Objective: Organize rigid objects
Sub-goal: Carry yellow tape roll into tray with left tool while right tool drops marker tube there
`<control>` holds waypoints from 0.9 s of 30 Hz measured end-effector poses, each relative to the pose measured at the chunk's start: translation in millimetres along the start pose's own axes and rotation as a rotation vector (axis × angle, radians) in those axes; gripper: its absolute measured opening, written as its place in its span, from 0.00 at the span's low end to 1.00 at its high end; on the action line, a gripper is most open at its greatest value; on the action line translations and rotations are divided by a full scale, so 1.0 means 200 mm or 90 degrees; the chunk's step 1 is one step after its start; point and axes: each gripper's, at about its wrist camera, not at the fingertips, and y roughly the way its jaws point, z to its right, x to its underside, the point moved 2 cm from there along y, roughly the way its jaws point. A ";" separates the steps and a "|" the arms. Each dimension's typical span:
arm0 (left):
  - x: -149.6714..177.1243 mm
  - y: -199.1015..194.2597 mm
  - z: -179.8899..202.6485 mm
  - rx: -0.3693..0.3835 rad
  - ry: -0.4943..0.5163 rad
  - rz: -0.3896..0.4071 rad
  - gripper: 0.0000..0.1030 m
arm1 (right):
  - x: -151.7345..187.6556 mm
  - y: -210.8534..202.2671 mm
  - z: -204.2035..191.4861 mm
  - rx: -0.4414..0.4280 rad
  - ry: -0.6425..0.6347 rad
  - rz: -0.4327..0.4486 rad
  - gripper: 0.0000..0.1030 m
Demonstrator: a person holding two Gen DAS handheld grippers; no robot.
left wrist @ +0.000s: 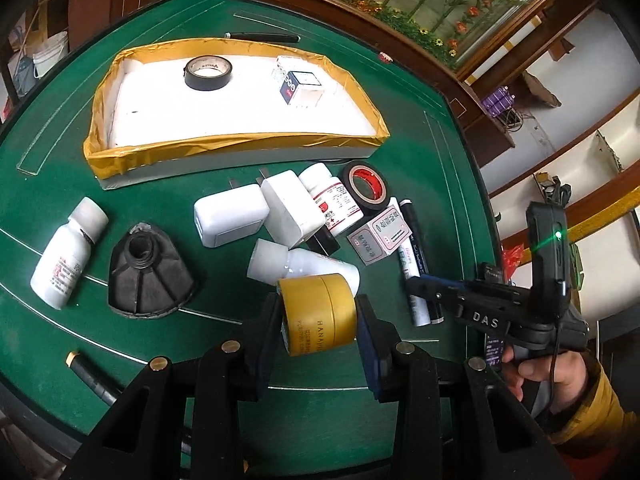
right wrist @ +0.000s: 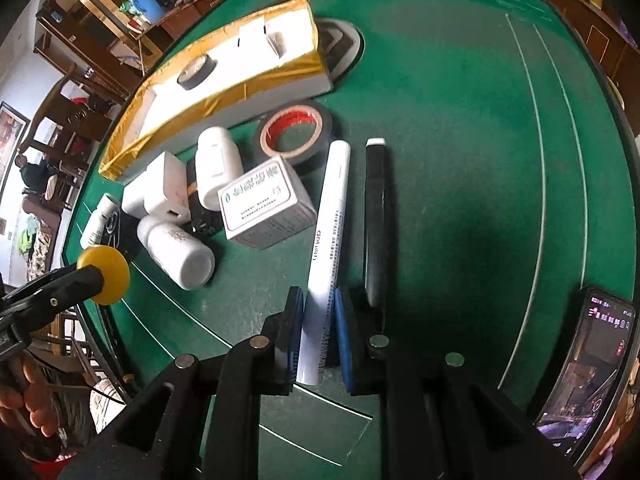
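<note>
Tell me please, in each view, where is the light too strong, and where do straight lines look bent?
Left wrist view: the white floor of the tray is blown out, so detail there is lost; the tray's edges and the table lines bow strongly. Right wrist view: the tray floor glares again, the table lines curve, and the corners fall dark; the white marker stays sharp.

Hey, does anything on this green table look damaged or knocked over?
Yes. The white bottle at the left has a torn label at its neck, and another white bottle lies on its side in the pile beside the tray.
</note>
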 end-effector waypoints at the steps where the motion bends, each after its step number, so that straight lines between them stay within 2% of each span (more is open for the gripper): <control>1: 0.00 0.00 0.00 0.001 -0.001 -0.001 0.37 | -0.01 0.01 0.00 0.005 0.000 -0.002 0.15; 9: -0.02 0.02 -0.03 0.003 0.000 -0.003 0.37 | -0.13 0.05 -0.05 0.039 -0.013 -0.007 0.15; 14: -0.04 0.02 -0.03 -0.002 0.009 -0.011 0.37 | -0.11 0.07 -0.07 0.060 -0.027 0.001 0.16; 27: -0.23 0.05 0.07 0.006 0.063 -0.014 0.37 | -0.09 -0.05 0.03 0.035 0.034 0.058 0.14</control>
